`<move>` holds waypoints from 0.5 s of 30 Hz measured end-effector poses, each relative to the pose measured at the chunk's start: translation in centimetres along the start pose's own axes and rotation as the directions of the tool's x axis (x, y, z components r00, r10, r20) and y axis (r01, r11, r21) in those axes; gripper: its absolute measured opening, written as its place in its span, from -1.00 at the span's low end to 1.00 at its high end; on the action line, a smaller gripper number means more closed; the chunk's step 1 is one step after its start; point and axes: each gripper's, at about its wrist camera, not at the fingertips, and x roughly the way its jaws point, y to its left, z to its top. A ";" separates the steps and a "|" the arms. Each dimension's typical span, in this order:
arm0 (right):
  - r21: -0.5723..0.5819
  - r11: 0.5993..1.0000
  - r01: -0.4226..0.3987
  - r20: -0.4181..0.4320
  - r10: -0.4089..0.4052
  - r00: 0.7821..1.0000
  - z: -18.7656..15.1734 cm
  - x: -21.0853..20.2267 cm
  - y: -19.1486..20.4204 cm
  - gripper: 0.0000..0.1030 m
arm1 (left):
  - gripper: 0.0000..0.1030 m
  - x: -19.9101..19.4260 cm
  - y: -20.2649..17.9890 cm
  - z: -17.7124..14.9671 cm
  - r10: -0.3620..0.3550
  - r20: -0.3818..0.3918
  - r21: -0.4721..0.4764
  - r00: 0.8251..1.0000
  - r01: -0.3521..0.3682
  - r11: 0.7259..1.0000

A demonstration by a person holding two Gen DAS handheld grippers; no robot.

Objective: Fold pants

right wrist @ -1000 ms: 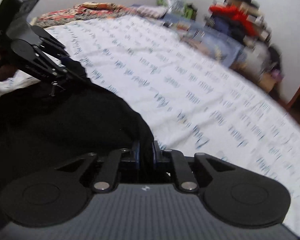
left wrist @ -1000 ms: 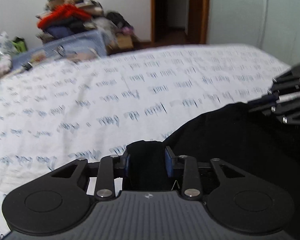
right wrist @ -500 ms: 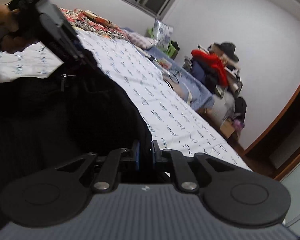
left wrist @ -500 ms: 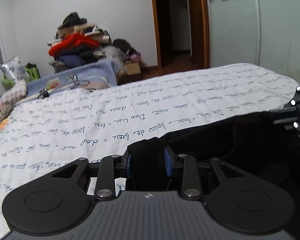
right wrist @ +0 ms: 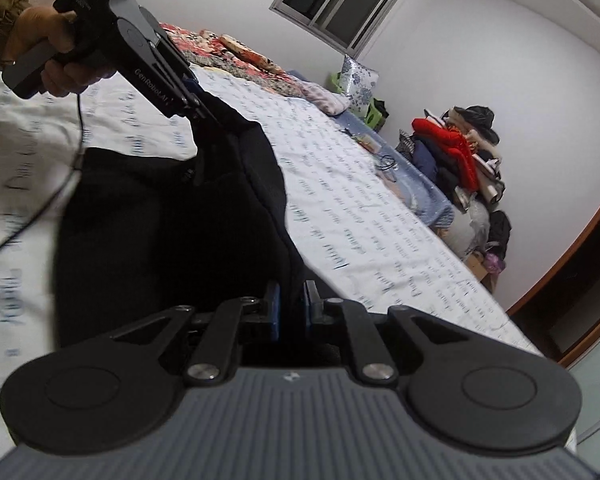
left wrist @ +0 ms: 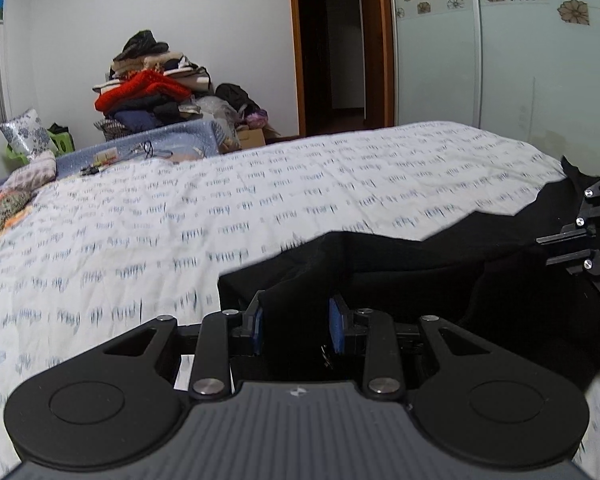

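Observation:
The black pants [left wrist: 440, 264] hang between my two grippers above the bed, their top edge stretched from one to the other. My left gripper [left wrist: 298, 320] is shut on a thick bunch of the black fabric between its blue pads. My right gripper [right wrist: 291, 306] is shut on another part of the same edge. In the right wrist view the pants [right wrist: 172, 208] drape down onto the sheet and the left gripper [right wrist: 204, 114] shows at upper left, held by a hand. The right gripper's linkage shows at the right edge of the left wrist view [left wrist: 592, 240].
The bed has a white sheet with blue script print [left wrist: 220, 208]. A pile of clothes [left wrist: 152, 92] stands by the far wall, with a blue tub [left wrist: 152, 148] and a pillow [left wrist: 26, 136]. An open doorway [left wrist: 332, 48] and a wardrobe [left wrist: 520, 48] lie beyond. A cable [right wrist: 40, 208] trails from the left gripper.
Both grippers have risen and tilted up with the pants held between them. The fabric now hangs stretched above the sheet instead of lying bunched on it.

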 end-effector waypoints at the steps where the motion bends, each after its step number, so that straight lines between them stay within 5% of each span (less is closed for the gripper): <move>1: -0.003 1.000 -0.007 -0.002 0.007 1.000 -0.1 -0.3 0.5 -0.78 | -0.42 -0.4 0.0 -0.6 0.000 -0.009 -0.009 1.000 0.000 1.000; 15: -0.018 0.996 -0.091 -0.044 0.090 0.995 -1.8 -2.5 5.6 -0.91 | -0.42 -4.2 -1.3 -5.1 0.022 -0.035 -0.059 0.999 -0.024 0.998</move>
